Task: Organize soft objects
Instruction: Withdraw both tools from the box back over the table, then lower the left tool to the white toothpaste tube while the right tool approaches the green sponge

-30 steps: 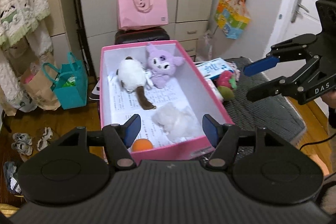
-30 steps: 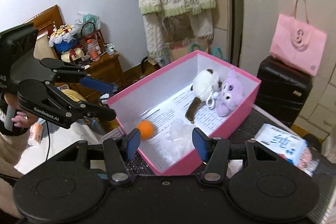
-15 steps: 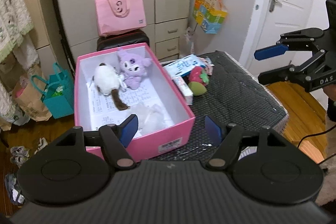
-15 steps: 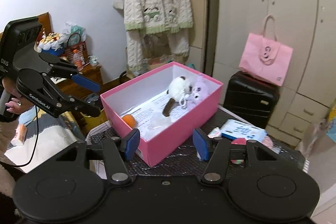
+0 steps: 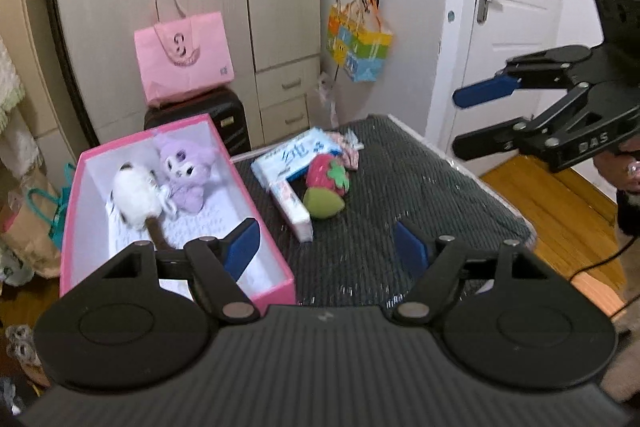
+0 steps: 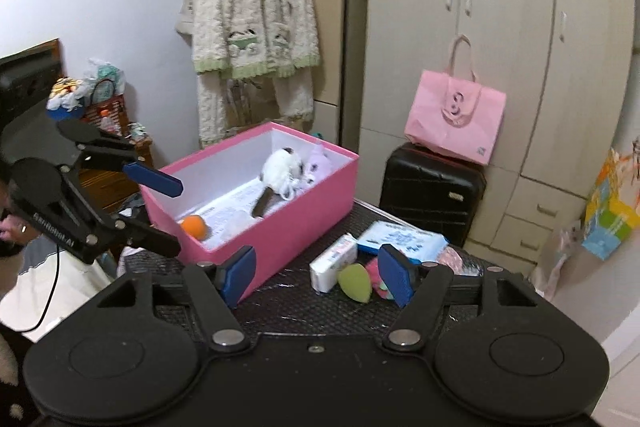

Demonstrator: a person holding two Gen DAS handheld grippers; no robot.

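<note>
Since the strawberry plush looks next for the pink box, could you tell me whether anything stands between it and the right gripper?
Nothing visible stands between them: the right gripper is open in the air with the strawberry plush just ahead between its fingers. A tissue pack lies alongside the plush, between it and the pink box, so it would need lifting over.

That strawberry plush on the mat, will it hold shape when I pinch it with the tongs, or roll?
The strawberry plush looks stuffed and fabric-covered, so it will probably squash and feel light. Its rounded body lies on the ribbed dark mat, so a sideways nudge might roll it.
</note>
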